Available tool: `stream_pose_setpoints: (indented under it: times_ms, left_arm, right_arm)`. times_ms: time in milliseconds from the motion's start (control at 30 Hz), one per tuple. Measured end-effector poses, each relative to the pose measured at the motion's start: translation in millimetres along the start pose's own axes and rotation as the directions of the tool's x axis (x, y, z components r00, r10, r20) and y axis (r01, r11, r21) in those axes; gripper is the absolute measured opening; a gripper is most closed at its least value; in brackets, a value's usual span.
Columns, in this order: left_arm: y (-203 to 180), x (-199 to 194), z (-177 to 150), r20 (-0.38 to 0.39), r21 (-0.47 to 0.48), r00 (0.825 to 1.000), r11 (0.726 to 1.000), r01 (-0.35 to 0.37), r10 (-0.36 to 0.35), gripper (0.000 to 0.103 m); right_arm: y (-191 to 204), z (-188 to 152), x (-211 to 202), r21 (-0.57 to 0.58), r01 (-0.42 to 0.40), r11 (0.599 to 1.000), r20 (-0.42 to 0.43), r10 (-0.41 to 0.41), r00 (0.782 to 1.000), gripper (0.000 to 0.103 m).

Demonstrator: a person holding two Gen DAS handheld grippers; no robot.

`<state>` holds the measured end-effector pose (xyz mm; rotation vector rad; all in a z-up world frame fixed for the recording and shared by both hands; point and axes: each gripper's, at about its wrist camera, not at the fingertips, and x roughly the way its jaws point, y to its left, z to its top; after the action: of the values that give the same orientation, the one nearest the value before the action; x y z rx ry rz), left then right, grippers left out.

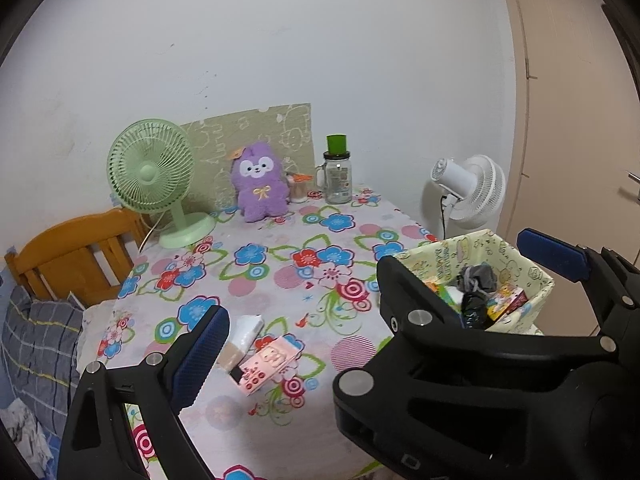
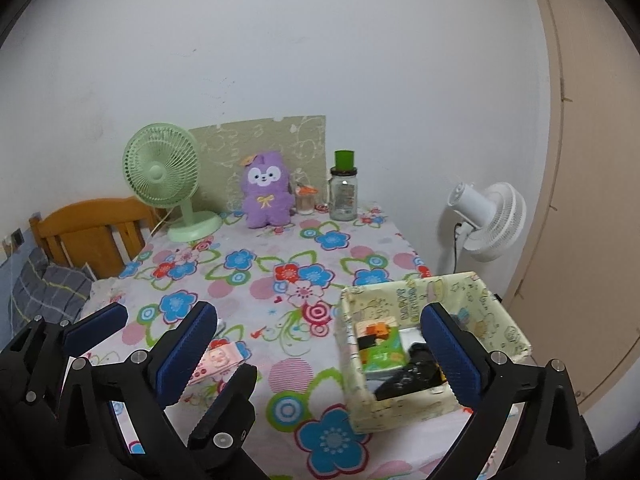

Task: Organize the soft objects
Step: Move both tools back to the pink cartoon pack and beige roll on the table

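Note:
A purple plush toy (image 1: 261, 182) stands upright at the back of the flowered table, also in the right wrist view (image 2: 267, 190). A pale patterned fabric box (image 1: 532, 276) sits at the table's right front and holds a grey sock, dark cloth and small packets; it also shows in the right wrist view (image 2: 416, 300). A pink packet (image 1: 269, 362) and a white tissue pack (image 1: 248, 330) lie near the front left. My left gripper (image 1: 376, 300) is open and empty above the table front. My right gripper (image 2: 320, 356) is open and empty, its right finger over the box.
A green desk fan (image 1: 154, 176) stands back left, a glass jar with green lid (image 1: 338, 176) and a small cup (image 1: 298, 190) back right. A patterned board leans on the wall. A white fan (image 1: 468, 190) stands beyond the table. A wooden headboard (image 1: 76, 248) and pillow lie left.

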<state>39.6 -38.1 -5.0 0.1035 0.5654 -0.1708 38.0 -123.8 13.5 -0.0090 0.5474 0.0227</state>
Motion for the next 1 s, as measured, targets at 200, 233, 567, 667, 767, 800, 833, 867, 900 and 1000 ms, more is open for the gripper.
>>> stream_pose_setpoints:
  times_ms: [200,233,567,667,767,800,833,867,900,1000]
  left_arm:
    - [16,8,-9,-0.011,-0.008,1.0,1.0,-0.014,0.014,0.097]
    - [19,10,-11,-0.012,-0.009,1.0,1.0,-0.011,0.01,0.097]
    - [46,35,-26,-0.056,-0.045,0.998,0.999,0.009,-0.011,0.097]
    - [52,44,-30,-0.08,-0.049,0.997,0.999,0.013,-0.017,0.097]
    - [58,53,-37,-0.095,-0.052,0.995,0.999,-0.005,0.0,0.097]
    - [60,56,-39,-0.103,-0.052,0.995,0.999,-0.006,0.001,0.097]
    - [63,61,-41,-0.112,-0.053,0.994,0.999,-0.01,0.004,0.097]
    - [65,63,-43,-0.116,-0.055,0.993,0.998,-0.009,0.003,0.097]
    - [66,65,-44,-0.119,-0.057,0.993,0.998,-0.008,0.002,0.097]
    - [73,73,-49,-0.133,-0.059,0.991,0.998,-0.016,0.008,0.097]
  right_arm:
    - [16,-7,12,-0.006,-0.022,1.0,-0.007,0.022,1.0,0.103]
    - [18,-8,14,-0.008,-0.02,1.0,-0.007,0.02,1.0,0.103]
    - [42,-21,43,-0.037,-0.071,0.997,-0.062,0.068,0.996,0.103]
    - [47,-27,57,-0.021,-0.082,0.996,-0.101,0.079,0.992,0.103]
    - [51,-34,70,0.002,-0.087,0.996,-0.134,0.087,0.987,0.103]
    - [54,-36,75,0.002,-0.086,0.996,-0.144,0.085,0.986,0.103]
    - [56,-38,77,-0.001,-0.083,0.997,-0.146,0.082,0.986,0.103]
    - [58,-40,80,-0.004,-0.081,0.997,-0.143,0.079,0.986,0.103]
    - [61,-42,83,-0.008,-0.077,0.997,-0.14,0.075,0.987,0.103]
    - [67,-46,93,-0.009,-0.079,0.997,-0.159,0.077,0.984,0.103]
